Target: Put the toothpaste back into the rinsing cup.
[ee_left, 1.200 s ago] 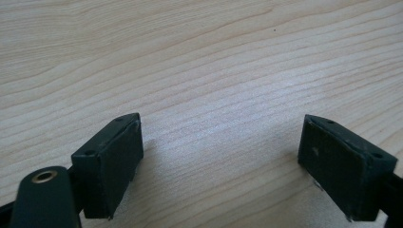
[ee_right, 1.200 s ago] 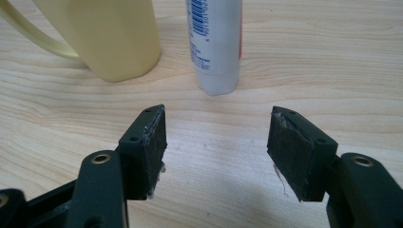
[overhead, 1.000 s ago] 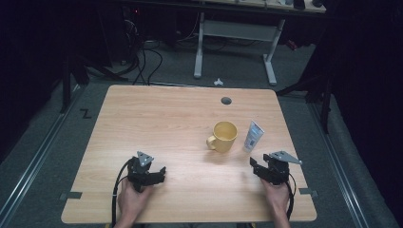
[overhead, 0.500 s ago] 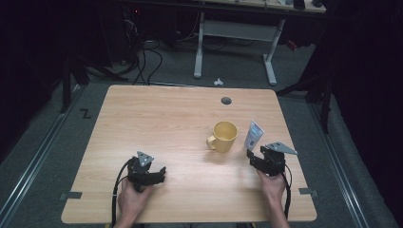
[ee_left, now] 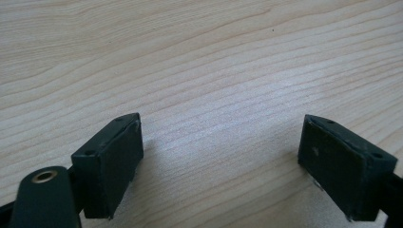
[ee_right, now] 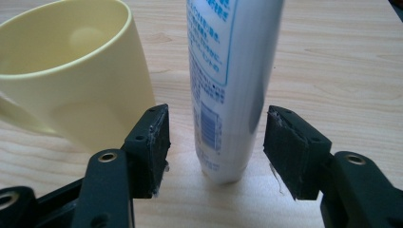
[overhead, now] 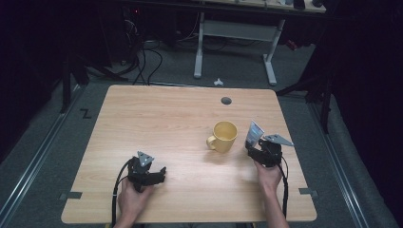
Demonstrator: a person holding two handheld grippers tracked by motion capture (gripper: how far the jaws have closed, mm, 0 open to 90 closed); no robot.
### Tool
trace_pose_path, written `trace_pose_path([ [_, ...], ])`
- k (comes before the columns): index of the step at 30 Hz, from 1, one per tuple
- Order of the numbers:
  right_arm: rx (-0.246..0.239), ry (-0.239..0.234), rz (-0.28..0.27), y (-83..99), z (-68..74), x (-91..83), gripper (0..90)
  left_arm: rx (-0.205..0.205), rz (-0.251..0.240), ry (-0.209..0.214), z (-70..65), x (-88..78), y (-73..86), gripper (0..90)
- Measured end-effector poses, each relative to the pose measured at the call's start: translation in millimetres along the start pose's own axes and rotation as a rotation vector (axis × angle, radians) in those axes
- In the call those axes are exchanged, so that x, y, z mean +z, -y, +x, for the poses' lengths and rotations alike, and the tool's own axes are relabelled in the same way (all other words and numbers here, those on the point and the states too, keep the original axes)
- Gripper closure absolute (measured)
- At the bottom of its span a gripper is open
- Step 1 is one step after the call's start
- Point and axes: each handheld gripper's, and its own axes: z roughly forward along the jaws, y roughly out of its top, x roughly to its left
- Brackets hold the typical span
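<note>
Two black pads of the right gripper (ee_right: 215, 152) are set either side of the upright white tube (ee_right: 230, 90), jaws just closing, not yet touching. Its long axis is vertical, right of the yellow mug (ee_right: 76, 71). The left gripper (ee_left: 223, 161) is held wide open and empty over the table (ee_left: 199, 57).

The white tube (ee_right: 228, 85) standing on the table carries blue print in Japanese characters inside a blue-bordered panel, too small and blurred to read. Below it sits a barcode (ee_right: 209, 126) with tiny unreadable digits. On the floor left of the table, a black Z-shaped mark (overhead: 85, 113) is visible.
</note>
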Motion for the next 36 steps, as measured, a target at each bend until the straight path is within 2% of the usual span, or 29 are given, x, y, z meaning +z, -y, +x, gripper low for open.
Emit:
trace_pose_path([
  [4, -0.017, 0.006, 0.000, -2.7, 2.4, 5.1, 42.2, 0.000, 0.000, 0.000, 0.0, 0.0, 0.0, 15.3],
  [11, 0.017, 0.002, -0.012, -3.3, -2.6, 11.7, 45.4, 0.000, 0.000, 0.000, 0.0, 0.0, 0.0, 15.3],
  [19, -0.008, 0.016, -0.012, -10.6, 0.4, 14.6, 49.0, 0.000, 0.000, 0.000, 0.0, 0.0, 0.0, 15.3],
  [20, -0.022, 0.022, -0.015, -13.9, 0.4, 16.2, 51.3, 0.000, 0.000, 0.000, 0.0, 0.0, 0.0, 15.3],
  [24, -0.022, 0.029, -0.010, -16.6, 0.4, 16.4, 55.0, 0.000, 0.000, 0.000, 0.0, 0.0, 0.0, 15.3],
  [32, -0.024, 0.005, -0.007, -17.6, -2.5, 17.0, 57.7, 0.000, 0.000, 0.000, 0.0, 0.0, 0.0, 15.3],
  [36, -0.026, 0.007, -0.008, -17.6, -1.8, 16.8, 60.7, 0.000, 0.000, 0.000, 0.0, 0.0, 0.0, 15.3],
])
